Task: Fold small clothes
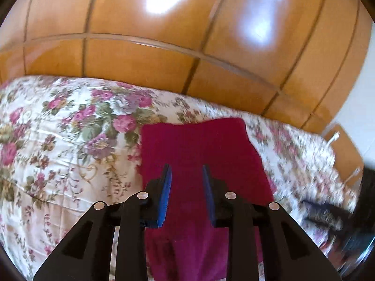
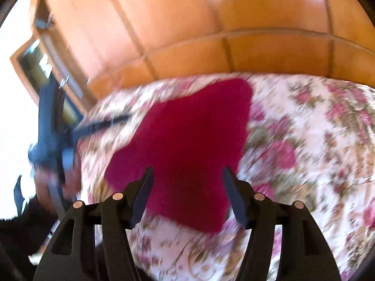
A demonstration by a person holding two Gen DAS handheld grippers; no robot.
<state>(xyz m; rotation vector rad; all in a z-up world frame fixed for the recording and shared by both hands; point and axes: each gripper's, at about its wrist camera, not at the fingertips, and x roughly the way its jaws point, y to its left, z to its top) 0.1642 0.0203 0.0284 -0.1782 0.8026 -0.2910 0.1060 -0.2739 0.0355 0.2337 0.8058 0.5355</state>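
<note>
A crimson garment (image 1: pixel 199 145) lies on the floral bedspread (image 1: pixel 70 128), its far edge toward the wooden panels. My left gripper (image 1: pixel 185 167) hovers over its middle, blue pads (image 1: pixel 165 196) apart with only a narrow gap and no cloth pinched between them. In the right wrist view the same garment (image 2: pixel 192 128) spreads out, blurred, below my right gripper (image 2: pixel 187 169), whose jaws stand wide open and empty above the near part of the cloth. The left gripper (image 2: pixel 54 145) shows there as a blurred blue shape in a hand at the left edge.
Glossy wooden panels (image 1: pixel 140 58) rise right behind the bed, also in the right wrist view (image 2: pixel 234 11). The floral bedspread (image 2: pixel 304 128) stretches to both sides of the garment. A blurred dark shape (image 1: pixel 328 215) lies at the bed's right edge.
</note>
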